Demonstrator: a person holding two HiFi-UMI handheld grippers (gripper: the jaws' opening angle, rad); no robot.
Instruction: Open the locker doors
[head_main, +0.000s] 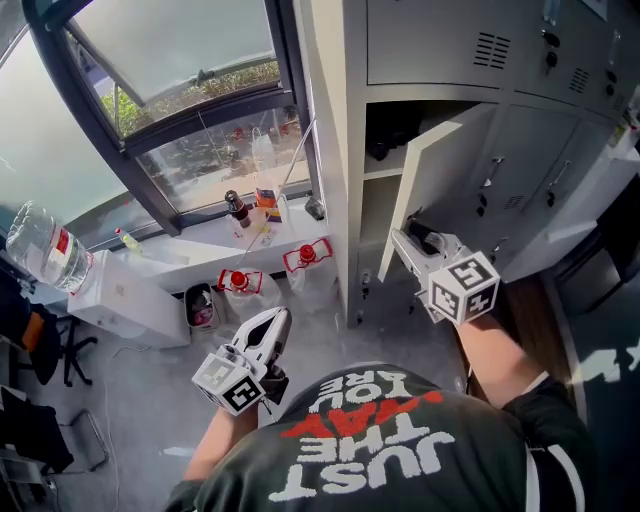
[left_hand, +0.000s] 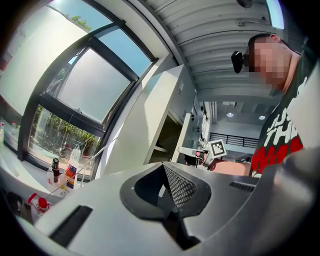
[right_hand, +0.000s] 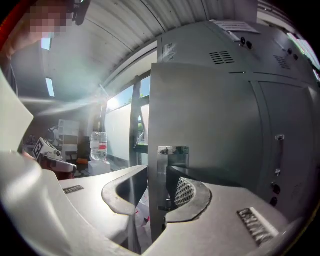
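Now, with the right tongs (right_hand: 159, 200) pinching the free edge of the ajar locker door (head_main: 430, 170) right of centre in the head view and the left tongs (head_main: 274, 322) closed empty at lower left, the pull should follow the door's own arc, grip kept square so the thin edge cannot slip.

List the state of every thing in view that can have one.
locker door, swung open
right tool, shut on the locker door's handle edge
left tool, shut, empty
upper locker door, shut
neighbouring locker doors, shut
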